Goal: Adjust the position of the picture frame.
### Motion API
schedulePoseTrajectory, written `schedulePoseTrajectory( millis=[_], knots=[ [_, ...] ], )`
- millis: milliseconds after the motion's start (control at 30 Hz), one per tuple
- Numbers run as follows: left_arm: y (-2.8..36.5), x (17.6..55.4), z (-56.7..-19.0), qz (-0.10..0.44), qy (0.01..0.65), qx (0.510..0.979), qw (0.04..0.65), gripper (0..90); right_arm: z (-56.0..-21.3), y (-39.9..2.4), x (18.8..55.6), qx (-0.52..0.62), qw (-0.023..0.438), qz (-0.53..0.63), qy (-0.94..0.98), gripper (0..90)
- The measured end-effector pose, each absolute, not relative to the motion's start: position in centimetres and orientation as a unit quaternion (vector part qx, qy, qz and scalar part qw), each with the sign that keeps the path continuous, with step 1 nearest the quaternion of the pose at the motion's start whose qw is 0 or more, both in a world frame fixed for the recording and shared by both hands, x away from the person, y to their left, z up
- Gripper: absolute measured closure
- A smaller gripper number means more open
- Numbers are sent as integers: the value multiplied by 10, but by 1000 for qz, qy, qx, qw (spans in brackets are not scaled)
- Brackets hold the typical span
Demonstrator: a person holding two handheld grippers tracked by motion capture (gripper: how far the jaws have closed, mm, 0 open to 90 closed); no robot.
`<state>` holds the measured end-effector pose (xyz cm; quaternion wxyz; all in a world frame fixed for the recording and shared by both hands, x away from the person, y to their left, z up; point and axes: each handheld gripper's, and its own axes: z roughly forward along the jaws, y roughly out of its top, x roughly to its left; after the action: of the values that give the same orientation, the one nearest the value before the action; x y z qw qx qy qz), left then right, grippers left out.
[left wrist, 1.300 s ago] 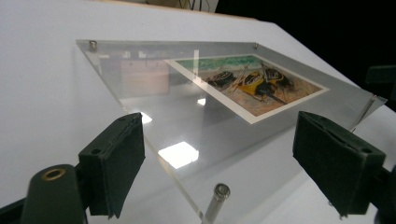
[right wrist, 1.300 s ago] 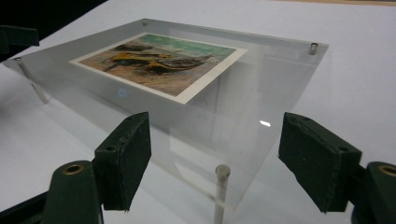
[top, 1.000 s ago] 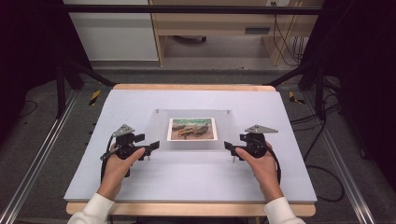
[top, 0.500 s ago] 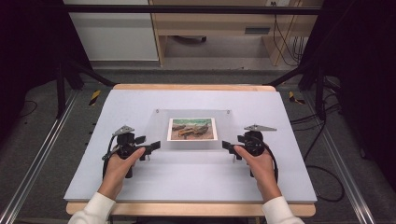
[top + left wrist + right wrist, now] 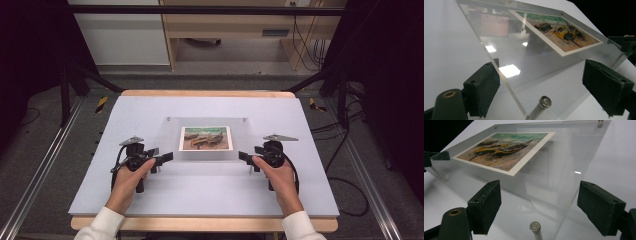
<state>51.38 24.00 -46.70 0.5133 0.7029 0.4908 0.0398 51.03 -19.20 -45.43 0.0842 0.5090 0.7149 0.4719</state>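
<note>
A clear acrylic plate (image 5: 172,145) rests on short metal standoffs on the white table (image 5: 200,190). Under it lies a picture of boats on a beach (image 5: 206,138). My left gripper (image 5: 167,159) is at the plate's front left corner and is open. In the left gripper view that corner and its standoff (image 5: 541,105) lie between the wide-apart pads (image 5: 484,87). My right gripper (image 5: 243,157) is at the front right corner, also open. There the corner and a standoff (image 5: 535,227) sit between its pads (image 5: 601,207). Neither pair of pads presses on the plate.
The white table has a wooden edge (image 5: 200,224) at the front. Metal rails (image 5: 35,180) run along both sides of it on the floor. Cables (image 5: 345,190) trail to the right. A cabinet and wooden furniture (image 5: 220,30) stand beyond the far edge.
The left gripper has drifted very slightly at the plate's front left corner. The right gripper and the plate have stayed put, and both pairs of jaws stand as wide as before.
</note>
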Motion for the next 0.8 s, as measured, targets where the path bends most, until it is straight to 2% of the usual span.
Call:
schedulePoseTrajectory(
  millis=[800],
  knots=[
    [240, 517, -470, 30, 487, 700, 521, 140, -463, -200, 512, 526, 38, 496, 690, 207]
  ],
)
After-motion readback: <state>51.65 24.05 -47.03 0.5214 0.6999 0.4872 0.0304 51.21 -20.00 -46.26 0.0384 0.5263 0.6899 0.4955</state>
